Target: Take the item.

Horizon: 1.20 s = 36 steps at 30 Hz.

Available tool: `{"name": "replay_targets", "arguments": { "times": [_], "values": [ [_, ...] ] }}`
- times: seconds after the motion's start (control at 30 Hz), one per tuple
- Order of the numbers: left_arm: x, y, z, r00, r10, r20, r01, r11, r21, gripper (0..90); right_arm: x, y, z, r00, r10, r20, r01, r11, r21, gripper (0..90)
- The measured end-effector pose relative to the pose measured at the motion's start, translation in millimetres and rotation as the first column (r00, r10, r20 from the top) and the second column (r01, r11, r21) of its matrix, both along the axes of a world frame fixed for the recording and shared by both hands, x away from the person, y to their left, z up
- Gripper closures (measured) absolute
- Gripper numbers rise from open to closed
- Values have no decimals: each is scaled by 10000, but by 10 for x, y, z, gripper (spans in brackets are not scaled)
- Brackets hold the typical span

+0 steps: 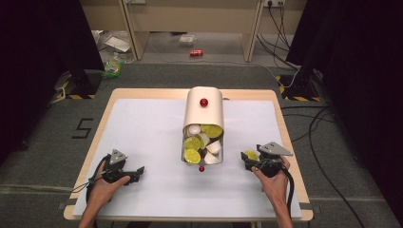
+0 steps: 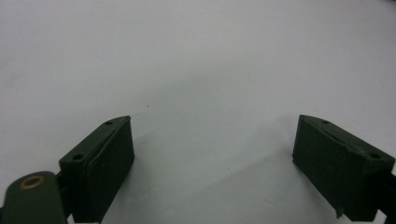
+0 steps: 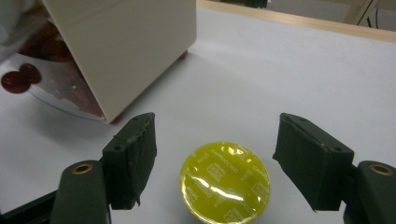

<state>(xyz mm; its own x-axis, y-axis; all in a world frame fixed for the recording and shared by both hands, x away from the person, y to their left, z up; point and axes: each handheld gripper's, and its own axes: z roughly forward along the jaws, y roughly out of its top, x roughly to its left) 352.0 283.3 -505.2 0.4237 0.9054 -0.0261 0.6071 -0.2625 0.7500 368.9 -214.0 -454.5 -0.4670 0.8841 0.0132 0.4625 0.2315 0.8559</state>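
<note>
A yellow foil-topped capsule (image 3: 225, 181) is seen lying on the white tabletop (image 1: 142, 123) between the spread jaws of the right claw (image 3: 215, 163), untouched, near a cream container (image 1: 204, 111) of capsules. The left claw (image 2: 212, 158) is released over bare tabletop.

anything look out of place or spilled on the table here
One yellow-lidded capsule sits alone on the white table, between the open jaws of the right hand-held gripper, apart from the capsules in the cream holder. Nothing looks spilled or damaged.
</note>
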Motion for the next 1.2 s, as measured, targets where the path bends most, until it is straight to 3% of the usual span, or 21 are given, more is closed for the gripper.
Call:
{"name": "replay_targets", "arguments": {
  "times": [0.4, 0.63, 1.2],
  "values": [
    [0, 0, 0, 10000, -6, -7, 6, 10000, -1, 118, -132, 97, 169, 9984, 213, 527, -231, 9991, 346, 273],
    [-1, -1, 1, 10000, 4, -3, -4, 10000, 11, 118, -297, 102, 241, 9968, 257, 762, -301, 9979, 567, 221],
    [0, -1, 0, 10000, 3, -1, -3, 10000, -7, 118, -514, 193, 299, 9930, 502, 1073, -585, 9955, 750, 207]
  ]
}}
